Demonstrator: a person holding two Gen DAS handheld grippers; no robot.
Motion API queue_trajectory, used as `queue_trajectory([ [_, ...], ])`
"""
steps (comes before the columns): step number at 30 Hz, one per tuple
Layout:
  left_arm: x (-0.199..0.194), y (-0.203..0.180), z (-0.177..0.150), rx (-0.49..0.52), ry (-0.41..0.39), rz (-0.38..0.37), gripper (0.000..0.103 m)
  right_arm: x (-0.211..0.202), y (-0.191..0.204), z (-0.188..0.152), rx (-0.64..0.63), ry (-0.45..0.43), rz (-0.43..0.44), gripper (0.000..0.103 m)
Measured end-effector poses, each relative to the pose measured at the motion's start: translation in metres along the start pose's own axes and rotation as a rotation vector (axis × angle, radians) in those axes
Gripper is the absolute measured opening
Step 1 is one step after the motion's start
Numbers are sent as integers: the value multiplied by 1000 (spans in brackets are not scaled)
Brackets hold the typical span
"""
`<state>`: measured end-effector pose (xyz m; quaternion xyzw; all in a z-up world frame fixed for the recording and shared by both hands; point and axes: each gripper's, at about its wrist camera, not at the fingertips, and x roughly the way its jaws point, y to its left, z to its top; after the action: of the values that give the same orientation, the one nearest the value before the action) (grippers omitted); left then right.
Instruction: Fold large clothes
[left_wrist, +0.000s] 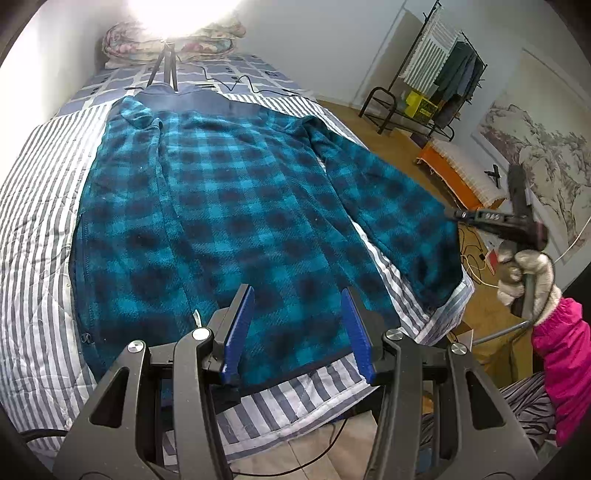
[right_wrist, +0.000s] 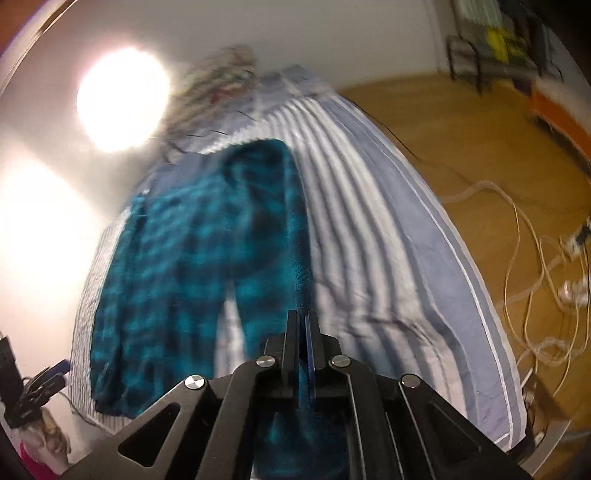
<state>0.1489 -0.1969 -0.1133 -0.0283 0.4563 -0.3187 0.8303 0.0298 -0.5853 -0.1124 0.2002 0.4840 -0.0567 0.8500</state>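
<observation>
Left wrist view is filled at the bottom by the left gripper (left_wrist: 297, 332), whose black jointed arms end in two flat blue fingers (left_wrist: 238, 332) that are held partly apart; nothing is clamped between them, and the hem of the garment is seen just beyond their tips. A teal and black checked fleece jacket (left_wrist: 221, 221) is spread flat over the bed (left_wrist: 33, 221), its nap soft and fuzzy, its long axis running from the hem at lower centre to the dark blue collar at upper centre of the frame. One sleeve is laid along the body at the left; the other is drawn out toward the right edge, where its cuff is pinched by the right gripper (left_wrist: 452, 214), which is carried by a hand in a pale knitted glove (left_wrist: 528, 277) with a pink sleeve (left_wrist: 561, 362) behind it. In the right wrist view, blurred by motion, the right gripper's jaws are seen pressed together on teal fleece, which rises from the bed toward them and hangs below them. A quilted cover in grey and white stripes is stretched beneath the jacket, and a checked blue sheet lies beyond it. Farther off, a tripod (left_wrist: 162, 70) stands by the floral bedding (left_wrist: 125, 40) at upper left, and a black clothes rack (left_wrist: 439, 74) stands on the wooden floor at upper right.
</observation>
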Motion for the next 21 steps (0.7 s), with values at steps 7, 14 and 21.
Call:
queue_trajectory([
  [7, -6, 1, 0, -5, -10, -2, 50, -4, 96, -1, -188, -31, 43, 0],
  [14, -8, 15, 1, -40, -13, 4, 50, 45, 194, -39, -380, 92, 130, 0],
  [21, -10, 25, -2, -72, -12, 9, 50, 109, 239, -92, -524, 281, 130, 8],
])
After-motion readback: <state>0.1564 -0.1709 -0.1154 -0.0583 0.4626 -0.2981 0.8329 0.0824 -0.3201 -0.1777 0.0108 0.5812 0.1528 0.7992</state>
